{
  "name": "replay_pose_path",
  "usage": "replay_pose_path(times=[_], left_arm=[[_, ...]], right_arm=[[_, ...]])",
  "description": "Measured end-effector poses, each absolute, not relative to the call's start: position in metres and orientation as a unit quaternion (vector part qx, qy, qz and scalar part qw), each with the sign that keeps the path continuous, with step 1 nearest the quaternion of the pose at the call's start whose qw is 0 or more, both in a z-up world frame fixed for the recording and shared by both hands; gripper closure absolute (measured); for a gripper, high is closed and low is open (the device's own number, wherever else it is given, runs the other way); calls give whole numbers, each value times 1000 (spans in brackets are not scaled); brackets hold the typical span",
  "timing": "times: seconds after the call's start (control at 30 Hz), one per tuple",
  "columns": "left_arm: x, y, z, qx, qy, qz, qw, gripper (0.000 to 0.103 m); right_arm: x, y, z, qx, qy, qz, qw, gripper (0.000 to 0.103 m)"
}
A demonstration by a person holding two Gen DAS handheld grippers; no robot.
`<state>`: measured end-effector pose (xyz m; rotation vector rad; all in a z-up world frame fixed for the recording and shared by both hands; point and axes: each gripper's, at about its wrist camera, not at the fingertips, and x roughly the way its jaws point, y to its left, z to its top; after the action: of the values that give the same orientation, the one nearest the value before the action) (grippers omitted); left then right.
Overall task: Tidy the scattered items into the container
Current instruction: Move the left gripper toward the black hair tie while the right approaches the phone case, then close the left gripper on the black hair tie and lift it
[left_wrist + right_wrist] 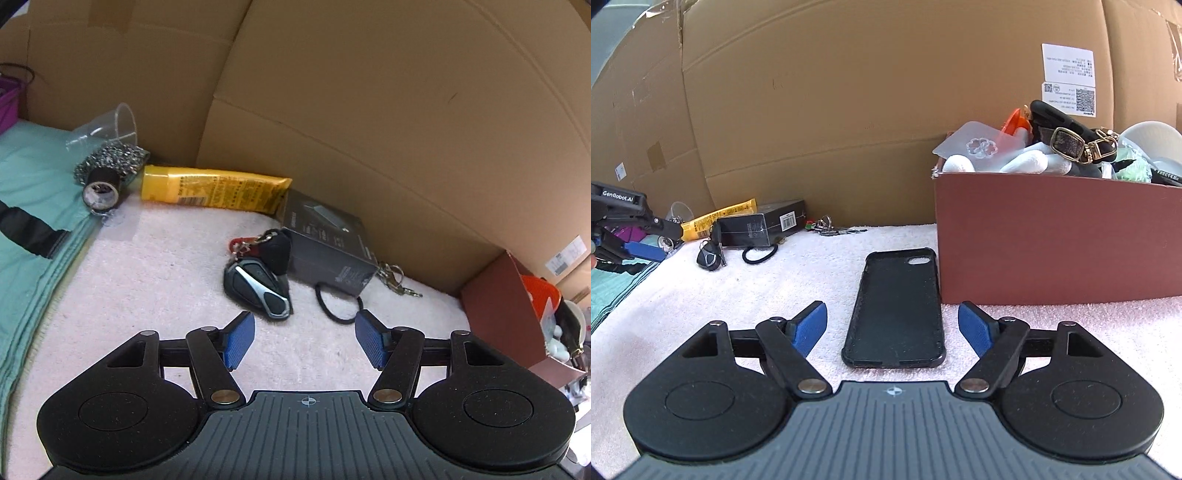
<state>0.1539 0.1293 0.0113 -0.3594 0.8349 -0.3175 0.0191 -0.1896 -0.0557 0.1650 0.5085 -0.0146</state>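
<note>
A black phone case (896, 312) lies open-side up on the pale towel (738, 295), just left of the brown box (1052, 240). Its long axis runs straight away from the right gripper (892, 328), whose blue fingers stand apart on either side of its near end, not touching. The left gripper (304, 341), fingers apart and empty, faces a car key fob (258, 291) farther left.

Bare towel (738, 295) open ahead, brown box (1052, 240) walling right, cardboard (849, 110) closing the back.
</note>
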Motion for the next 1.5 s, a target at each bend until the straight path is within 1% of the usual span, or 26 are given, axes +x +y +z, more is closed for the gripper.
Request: replay_pose_path(times=[0.07, 0.2, 0.3, 0.4, 0.5, 0.6, 0.67, 0.83, 0.93, 0.97, 1.0, 1.03, 1.07, 1.2, 1.3, 1.4, 1.5], left_arm=[[159, 111, 9, -169, 414, -170, 878, 29], [171, 66, 3, -109, 427, -195, 876, 29], [186, 47, -3, -91, 440, -182, 875, 31], [202, 40, -12, -88, 468, -155, 866, 36], [206, 39, -13, -79, 465, -141, 870, 36], [210, 43, -16, -99, 467, -129, 869, 36], [215, 45, -24, -120, 483, -121, 859, 37], [218, 40, -27, -130, 462, -106, 871, 37], [217, 30, -27, -102, 459, -101, 877, 38], [214, 26, -27, -86, 456, -106, 879, 46], [211, 24, -27, -77, 455, -115, 880, 66], [210, 24, -28, -77, 457, -122, 878, 83], [209, 24, -30, -79, 461, -133, 874, 102], [205, 26, -32, -74, 450, -139, 879, 103], [201, 29, -29, -86, 443, -151, 879, 103], [191, 27, -25, -75, 427, -167, 885, 103], [189, 27, -24, -78, 430, -170, 883, 103]], right_arm=[[24, -189, -57, 76, 254, -6, 964, 21], [33, -186, -61, 80, 262, 2, 962, 21], [32, -188, -61, 87, 260, 6, 962, 21], [29, -193, -60, 99, 257, 6, 961, 21], [26, -197, -59, 104, 253, 8, 962, 21], [25, -199, -59, 113, 251, 15, 961, 21], [25, -199, -60, 120, 252, 20, 960, 21], [23, -203, -59, 134, 247, 22, 960, 21], [22, -204, -59, 137, 245, 19, 960, 21], [21, -203, -58, 136, 245, 19, 960, 21], [22, -202, -58, 133, 246, 18, 960, 21], [23, -201, -58, 129, 249, 17, 960, 21], [25, -200, -58, 125, 254, 16, 959, 21], [38, -196, -64, 116, 297, 5, 948, 21], [37, -196, -63, 118, 296, 8, 948, 21], [37, -197, -64, 119, 298, 10, 947, 21], [37, -196, -63, 111, 305, 16, 946, 21]])
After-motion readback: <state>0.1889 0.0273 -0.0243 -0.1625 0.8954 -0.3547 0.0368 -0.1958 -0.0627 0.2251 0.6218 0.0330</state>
